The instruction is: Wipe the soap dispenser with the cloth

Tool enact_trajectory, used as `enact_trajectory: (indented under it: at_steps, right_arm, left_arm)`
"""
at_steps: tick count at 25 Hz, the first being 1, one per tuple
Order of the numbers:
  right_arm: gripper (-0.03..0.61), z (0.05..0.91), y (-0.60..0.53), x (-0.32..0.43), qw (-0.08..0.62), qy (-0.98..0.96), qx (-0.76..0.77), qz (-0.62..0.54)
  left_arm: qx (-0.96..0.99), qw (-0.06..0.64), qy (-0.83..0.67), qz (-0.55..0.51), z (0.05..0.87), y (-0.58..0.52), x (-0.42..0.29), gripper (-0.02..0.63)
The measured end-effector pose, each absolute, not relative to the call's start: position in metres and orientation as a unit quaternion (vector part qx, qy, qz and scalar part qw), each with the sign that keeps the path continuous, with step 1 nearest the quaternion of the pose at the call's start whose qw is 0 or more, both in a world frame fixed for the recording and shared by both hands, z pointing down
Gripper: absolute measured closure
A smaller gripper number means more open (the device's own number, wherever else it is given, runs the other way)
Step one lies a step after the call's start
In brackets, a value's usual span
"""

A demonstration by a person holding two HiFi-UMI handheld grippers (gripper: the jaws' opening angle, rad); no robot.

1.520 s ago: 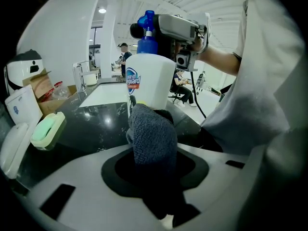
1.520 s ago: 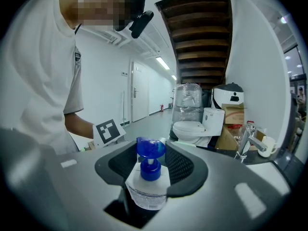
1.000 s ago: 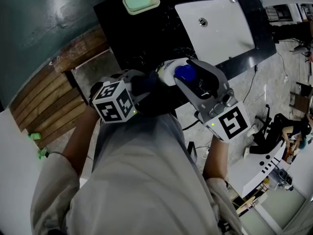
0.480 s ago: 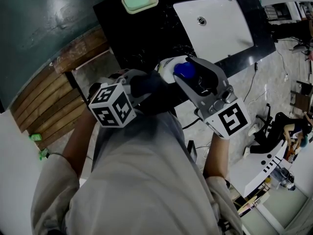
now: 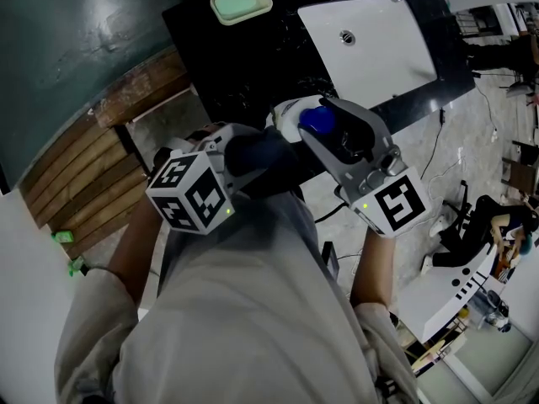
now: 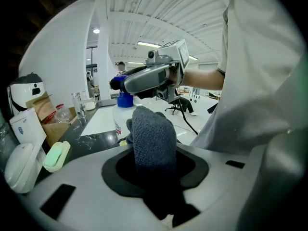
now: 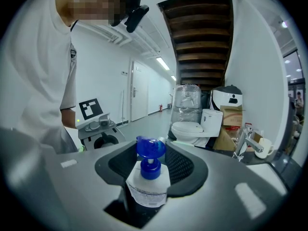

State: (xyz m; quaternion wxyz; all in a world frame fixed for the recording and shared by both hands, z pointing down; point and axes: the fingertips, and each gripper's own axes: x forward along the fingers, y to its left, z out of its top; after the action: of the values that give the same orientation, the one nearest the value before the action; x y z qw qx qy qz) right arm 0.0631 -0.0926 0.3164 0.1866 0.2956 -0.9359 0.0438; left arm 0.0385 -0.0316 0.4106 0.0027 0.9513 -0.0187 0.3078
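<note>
A soap dispenser (image 5: 292, 113) with a white body and a blue pump (image 5: 317, 122) is clamped in my right gripper (image 5: 335, 135), held over the front edge of the counter. In the right gripper view the bottle (image 7: 147, 186) stands between the jaws, pump (image 7: 150, 150) upward. My left gripper (image 5: 251, 155) is shut on a dark grey cloth (image 5: 263, 156), which is bunched against the dispenser's left side. Seen from the left gripper view, the cloth (image 6: 153, 139) sticks out of the jaws, with the bottle (image 6: 121, 119) just beyond it.
A black counter (image 5: 244, 57) carries a green soap bar in a dish (image 5: 242, 2) and a white sink basin (image 5: 370, 45). A faucet (image 7: 249, 143) and a wrapped toilet (image 7: 190, 126) stand farther off. Wooden slats (image 5: 93, 158) lie at the left.
My left gripper has shifted slightly down and left and turned a little, dragging the cloth along the dispenser. The right gripper and bottle have barely moved.
</note>
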Motion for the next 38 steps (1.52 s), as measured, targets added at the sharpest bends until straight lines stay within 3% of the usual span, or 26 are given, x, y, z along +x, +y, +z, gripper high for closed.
enact_trajectory:
  at_steps: [19,38]
  right_arm:
    - [0.403,0.317,-0.091,0.062,0.192,-0.933,0.303,0.021]
    - [0.403,0.317,-0.084,0.065,0.183,-0.927,0.327,0.030]
  left_arm:
    - [0.984,0.038,-0.043,0.168,0.359,-0.003,0.044,0.489]
    - [0.989,0.053,-0.090,0.106,0.338,-0.014,0.020,0.489]
